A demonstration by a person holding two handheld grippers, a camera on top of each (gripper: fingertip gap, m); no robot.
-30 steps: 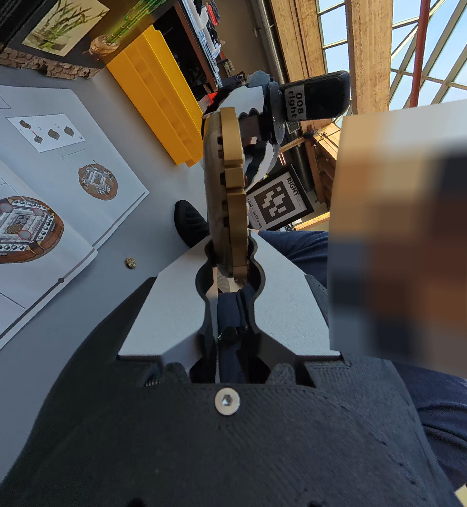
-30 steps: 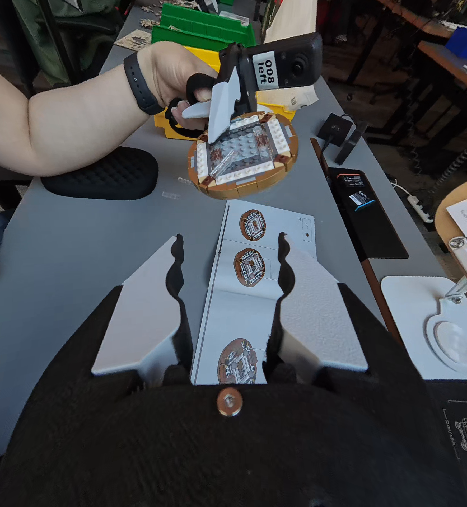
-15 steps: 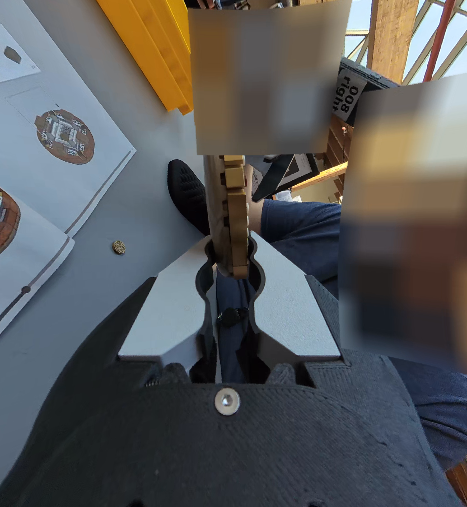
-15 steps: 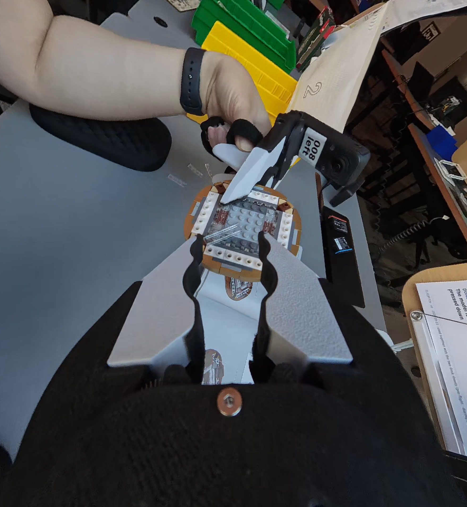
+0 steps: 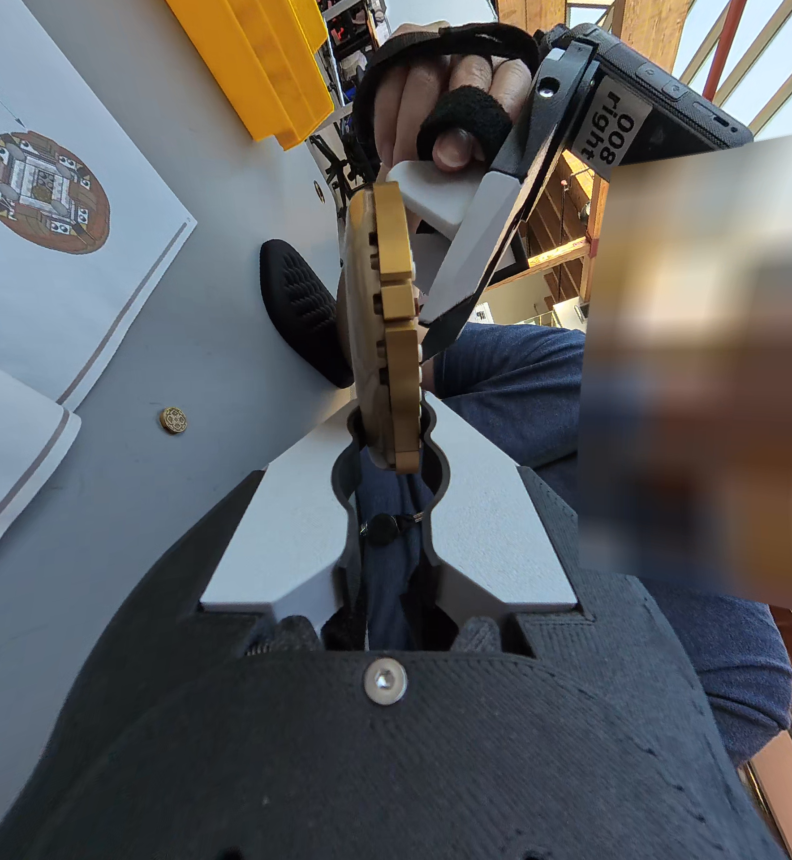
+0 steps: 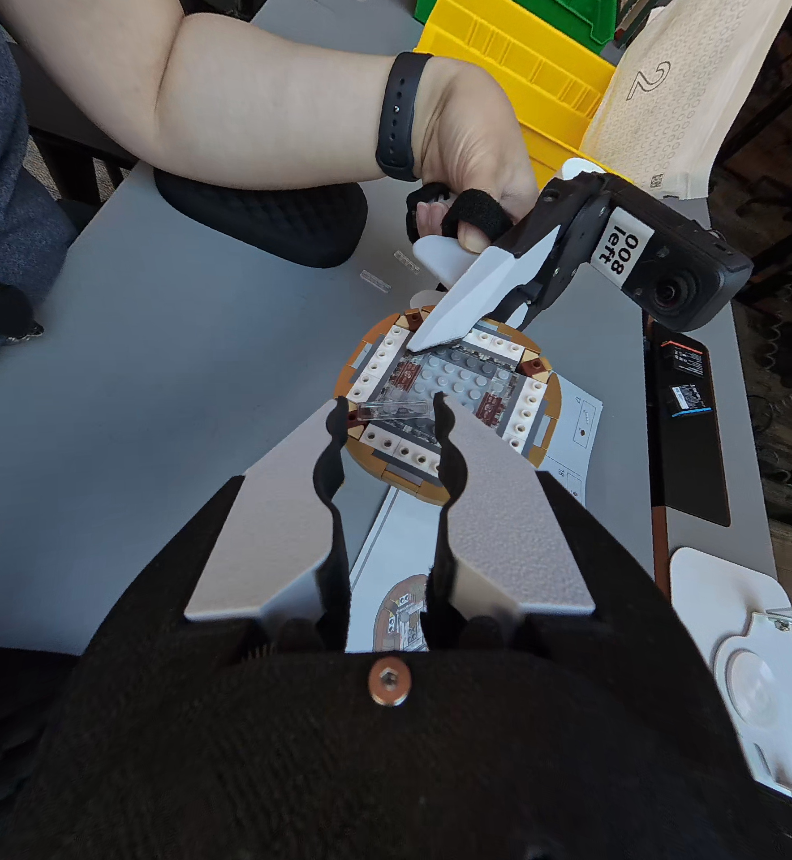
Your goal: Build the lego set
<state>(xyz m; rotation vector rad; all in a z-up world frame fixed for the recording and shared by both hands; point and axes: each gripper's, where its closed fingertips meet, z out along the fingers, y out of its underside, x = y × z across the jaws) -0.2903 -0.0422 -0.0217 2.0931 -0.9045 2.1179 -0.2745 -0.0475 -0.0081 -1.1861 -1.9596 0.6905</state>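
Note:
A round tan lego model (image 6: 450,377) with white brick walls and a grey studded middle is held up above the table. My left gripper (image 5: 389,419) is shut on its rim; in the left wrist view the model (image 5: 387,325) shows edge-on. In the right wrist view the left gripper's white finger (image 6: 436,321) lies on the model's far rim. A clear strip piece (image 6: 394,412) lies on the model's near side. My right gripper (image 6: 390,404) is open but narrow, one fingertip at each end of the strip, almost touching it. Its finger (image 5: 454,288) reaches the model's face.
An open instruction booklet (image 5: 59,232) lies on the grey table under the model. A small gold round tile (image 5: 173,420) and two clear pieces (image 6: 375,280) lie loose. A black wrist rest (image 6: 264,218), yellow bins (image 6: 524,65), a black device (image 6: 687,419) and a white stand (image 6: 734,651) surround the work area. Both grippers' tips are close together, under 4 cm apart. The left tips stand about 12 cm off the small gold round tile (image 5: 173,420).
My right gripper has moved forward onto the model and its jaws have narrowed around the clear strip. The left gripper has kept its hold and brought the model closer.

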